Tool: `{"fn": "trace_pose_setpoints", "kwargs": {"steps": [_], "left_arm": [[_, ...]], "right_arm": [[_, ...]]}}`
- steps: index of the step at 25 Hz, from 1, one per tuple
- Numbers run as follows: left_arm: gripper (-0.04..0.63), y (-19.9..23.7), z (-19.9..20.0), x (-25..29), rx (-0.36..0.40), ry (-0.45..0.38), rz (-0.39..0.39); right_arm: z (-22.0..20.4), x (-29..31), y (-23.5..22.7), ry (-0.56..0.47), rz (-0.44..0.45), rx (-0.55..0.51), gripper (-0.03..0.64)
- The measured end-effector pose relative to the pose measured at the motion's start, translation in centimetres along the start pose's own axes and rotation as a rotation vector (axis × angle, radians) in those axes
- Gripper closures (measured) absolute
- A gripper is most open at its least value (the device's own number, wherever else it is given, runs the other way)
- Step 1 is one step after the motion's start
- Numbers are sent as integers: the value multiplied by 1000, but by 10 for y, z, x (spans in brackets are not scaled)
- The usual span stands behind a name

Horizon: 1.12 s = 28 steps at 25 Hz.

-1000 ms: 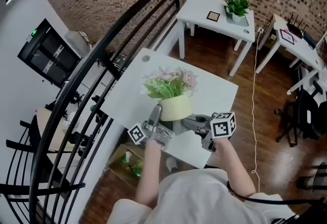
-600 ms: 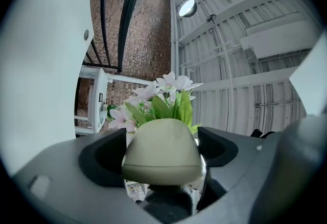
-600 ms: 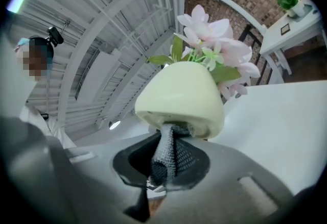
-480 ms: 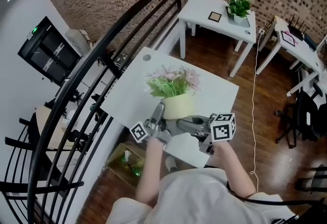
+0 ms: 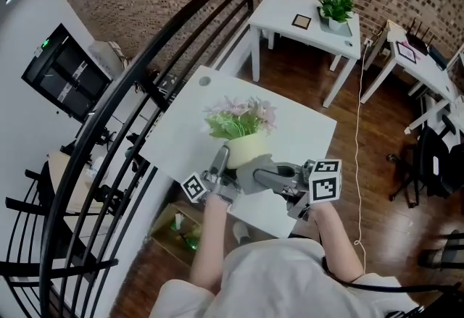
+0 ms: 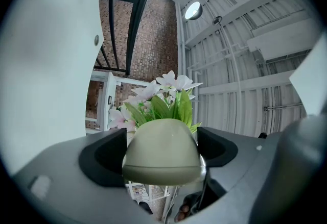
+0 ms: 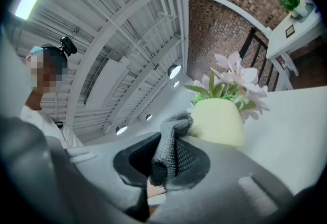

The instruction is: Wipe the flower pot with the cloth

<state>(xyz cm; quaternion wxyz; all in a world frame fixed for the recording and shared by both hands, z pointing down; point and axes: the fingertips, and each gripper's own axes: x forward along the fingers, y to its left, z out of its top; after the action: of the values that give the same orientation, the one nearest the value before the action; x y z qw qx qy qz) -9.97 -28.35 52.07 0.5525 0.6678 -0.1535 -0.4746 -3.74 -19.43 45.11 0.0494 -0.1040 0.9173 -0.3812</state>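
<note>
The pale green flower pot with pink flowers stands near the front of the white table. My left gripper is shut on the pot's left side. In the left gripper view the pot fills the gap between the jaws of that gripper. My right gripper is shut on a grey cloth, which lies against the pot's front. In the right gripper view the cloth sticks up from between the jaws of that gripper, just left of the pot.
A black railing curves along the table's left side. A white side table with a small potted plant stands behind. Another desk and a cable on the wooden floor are at the right.
My right gripper has risen with the cloth, which now covers more of the pot's front. The left gripper has sunk slightly, still on the pot.
</note>
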Motion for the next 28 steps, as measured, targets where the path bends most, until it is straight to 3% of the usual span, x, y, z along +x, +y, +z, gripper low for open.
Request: {"fn": "trace_pose_setpoints", "kwargs": {"steps": [4, 7, 16, 19, 22, 25, 28], "left_arm": [[138, 12, 3, -11, 3, -8, 42], [138, 25, 5, -22, 55, -7, 100], [144, 92, -5, -71, 144, 84, 375], [147, 125, -1, -102, 188, 82, 510], [147, 138, 3, -117, 212, 60, 567], [149, 145, 5, -125, 324, 98, 640], [152, 145, 11, -132, 604, 161, 739]], "right_arm": [[15, -8, 1, -37, -15, -15, 607], [18, -19, -16, -57, -65, -3, 607], [7, -45, -65, -103, -192, 87, 607], [1, -47, -71, -99, -201, 108, 607], [-3, -47, -72, -92, -207, 115, 607], [-7, -47, -75, -93, -213, 122, 607], [-13, -52, -81, -92, -229, 138, 607]]}}
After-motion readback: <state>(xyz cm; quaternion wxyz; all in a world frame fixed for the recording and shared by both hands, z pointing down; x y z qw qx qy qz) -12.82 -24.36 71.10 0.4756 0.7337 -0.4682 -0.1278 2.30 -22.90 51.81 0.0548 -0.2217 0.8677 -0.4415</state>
